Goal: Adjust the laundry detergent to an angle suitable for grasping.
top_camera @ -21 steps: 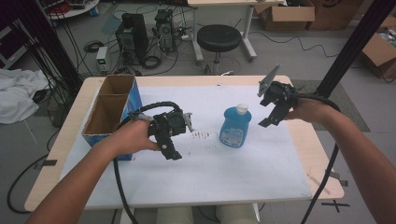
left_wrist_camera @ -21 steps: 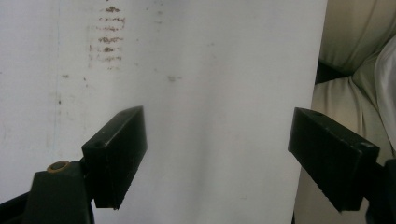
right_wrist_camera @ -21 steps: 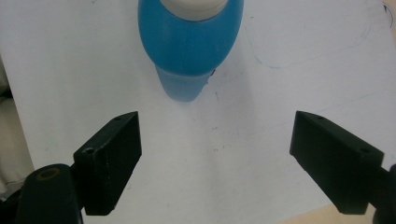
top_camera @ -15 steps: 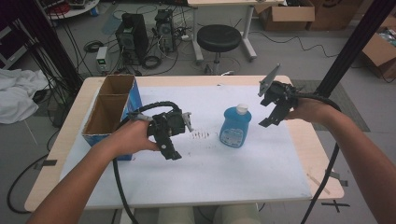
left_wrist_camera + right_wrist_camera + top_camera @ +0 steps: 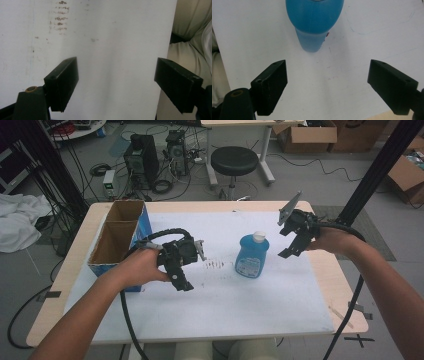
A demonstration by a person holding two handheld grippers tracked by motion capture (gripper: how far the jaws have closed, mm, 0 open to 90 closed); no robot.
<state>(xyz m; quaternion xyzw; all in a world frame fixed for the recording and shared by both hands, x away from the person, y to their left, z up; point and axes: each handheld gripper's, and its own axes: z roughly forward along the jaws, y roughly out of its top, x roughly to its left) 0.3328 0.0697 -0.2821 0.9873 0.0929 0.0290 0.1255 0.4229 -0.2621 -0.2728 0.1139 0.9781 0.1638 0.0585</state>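
Bottle (image 5: 252, 255) of blue soap stands upright mid-counter (image 5: 280, 305), between both hands, nearer the right gripper (image 5: 295, 239). That gripper's fingers (image 5: 269, 86) are spread and empty, the bottle just beyond them; the left gripper (image 5: 181, 270) is likewise released.

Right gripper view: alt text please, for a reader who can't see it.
The right claw hangs open over a white table sheet, its two black jaws wide apart with nothing between them. A translucent blue plastic bottle stands just beyond them.

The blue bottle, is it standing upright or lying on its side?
Upright. In the high view the bottle stands on its base on the white sheet, its white cap on top.
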